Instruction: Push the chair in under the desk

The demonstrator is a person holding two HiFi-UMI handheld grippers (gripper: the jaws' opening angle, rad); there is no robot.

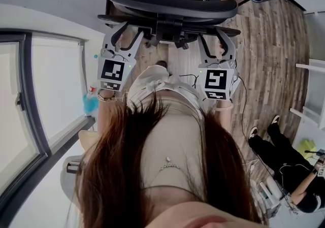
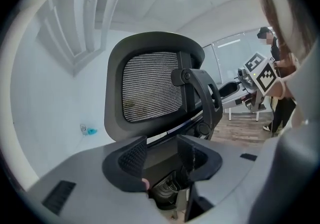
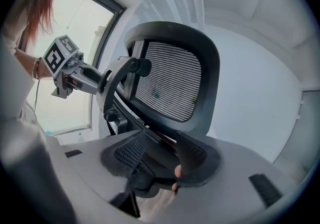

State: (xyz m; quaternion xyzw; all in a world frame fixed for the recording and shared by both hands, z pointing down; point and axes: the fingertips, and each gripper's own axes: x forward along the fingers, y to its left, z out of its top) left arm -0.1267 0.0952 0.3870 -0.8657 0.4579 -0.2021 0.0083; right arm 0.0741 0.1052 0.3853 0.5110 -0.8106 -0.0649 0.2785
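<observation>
Ahead: chair (image 1: 172, 6) back spanning the full width before both grippers; no straight way forward.
Left gripper (image 1: 129, 30): jaws apart at the chair's rear frame, dark frame parts showing in the gap.
Right gripper (image 1: 213, 36): jaws apart likewise, frame in the gap.
Above the jaws: headrest (image 2: 150, 86) looming close, blocking upward travel.
Left flank: window frame (image 1: 25, 95) near the left arm; only narrow room.
Right flank: open wood floor (image 1: 277, 54) beside the chair.
Far right: shelf (image 1: 311, 67) and seated person (image 1: 289, 166), well apart from the grippers.
</observation>
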